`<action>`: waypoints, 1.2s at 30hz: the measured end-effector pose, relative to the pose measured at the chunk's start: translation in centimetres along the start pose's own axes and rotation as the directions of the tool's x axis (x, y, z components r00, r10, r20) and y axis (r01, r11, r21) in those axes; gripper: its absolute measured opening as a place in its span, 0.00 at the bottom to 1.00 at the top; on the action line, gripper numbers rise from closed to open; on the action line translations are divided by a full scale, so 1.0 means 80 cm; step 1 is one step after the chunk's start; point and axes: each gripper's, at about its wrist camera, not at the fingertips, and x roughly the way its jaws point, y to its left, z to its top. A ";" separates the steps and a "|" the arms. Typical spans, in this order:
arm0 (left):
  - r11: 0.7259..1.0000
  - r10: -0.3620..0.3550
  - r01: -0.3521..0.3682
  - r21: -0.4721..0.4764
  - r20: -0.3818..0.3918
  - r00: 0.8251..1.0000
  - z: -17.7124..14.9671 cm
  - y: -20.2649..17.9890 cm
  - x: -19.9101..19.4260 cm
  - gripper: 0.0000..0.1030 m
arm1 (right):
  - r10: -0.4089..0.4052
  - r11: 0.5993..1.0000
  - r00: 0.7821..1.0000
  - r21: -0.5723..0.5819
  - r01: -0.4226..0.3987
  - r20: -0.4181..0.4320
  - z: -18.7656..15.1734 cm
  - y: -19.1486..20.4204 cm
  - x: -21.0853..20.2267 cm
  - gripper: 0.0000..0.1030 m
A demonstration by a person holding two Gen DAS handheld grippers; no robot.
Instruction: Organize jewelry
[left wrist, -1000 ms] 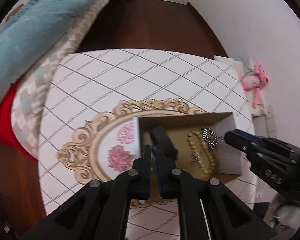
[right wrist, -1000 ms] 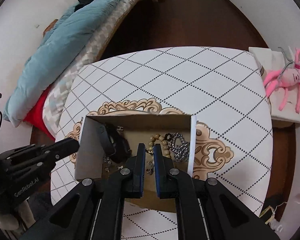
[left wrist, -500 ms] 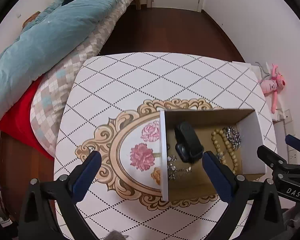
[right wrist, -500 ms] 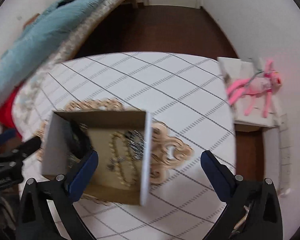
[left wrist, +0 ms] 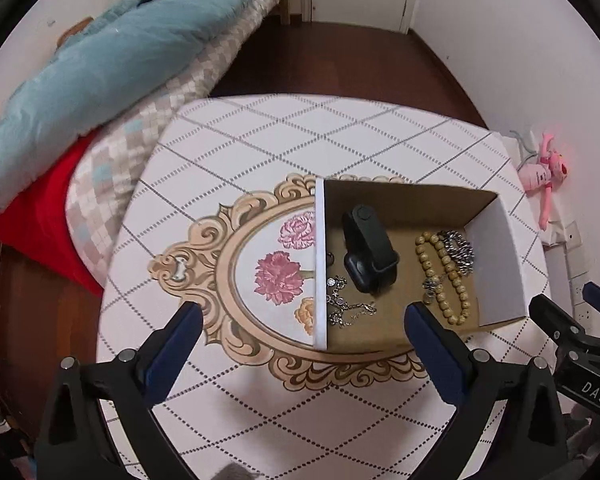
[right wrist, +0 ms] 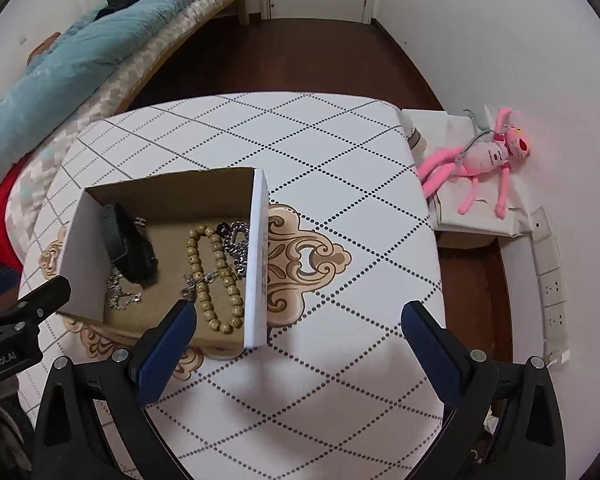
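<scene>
Left wrist view: left gripper [left wrist: 300,322] and right gripper [right wrist: 300,320] are both hanging wide open, holding nothing; bead bracelet [left wrist: 444,276], watch [left wrist: 368,250] and chains [left wrist: 346,306] are lying inside the box [left wrist: 496,264].

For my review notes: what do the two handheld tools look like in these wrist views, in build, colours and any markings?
Both match: the left tool and right tool have black, angular plastic arms with round silver screw heads, each ending in a dark blue finger pad. In the left view, white letters "DAS" show on the right tool's black side; in the right view, partly cropped white lettering shows on the left tool's. No cables or sleeves are visible.
</scene>
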 end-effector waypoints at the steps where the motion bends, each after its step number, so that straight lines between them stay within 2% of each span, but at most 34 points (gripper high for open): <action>1: 1.000 0.000 0.000 0.002 0.010 1.000 -0.002 0.000 -0.005 1.00 | -0.006 1.000 1.000 0.000 0.006 0.010 -0.002 0.001 -0.006 1.00; 7: 1.000 -0.005 0.003 0.020 0.095 0.995 -0.017 -0.005 -0.070 1.00 | -0.018 1.000 0.995 0.016 0.016 0.100 -0.023 -0.001 -0.074 1.00; 13: 0.999 -0.036 0.031 0.026 0.190 0.981 -0.036 -0.010 -0.154 1.00 | -0.013 0.999 0.978 0.042 0.004 0.208 -0.045 -0.006 -0.165 1.00; 20: 0.998 -0.056 0.050 0.030 0.309 0.949 -0.060 -0.009 -0.252 1.00 | -0.045 0.999 0.942 0.037 0.035 0.332 -0.074 -0.008 -0.271 1.00; 26: 0.998 -0.057 0.045 0.040 0.383 0.922 -0.080 -0.008 -0.308 1.00 | -0.048 0.999 0.913 0.031 0.038 0.405 -0.099 -0.005 -0.342 1.00; 30: 0.998 -0.058 0.047 0.039 0.385 0.921 -0.088 -0.005 -0.326 1.00 | -0.030 0.999 0.903 0.030 0.020 0.428 -0.112 -0.003 -0.376 1.00; 36: 0.999 -0.051 0.042 0.034 0.361 0.931 -0.089 -0.003 -0.327 1.00 | -0.015 0.999 0.909 0.036 0.000 0.417 -0.121 -0.006 -0.394 1.00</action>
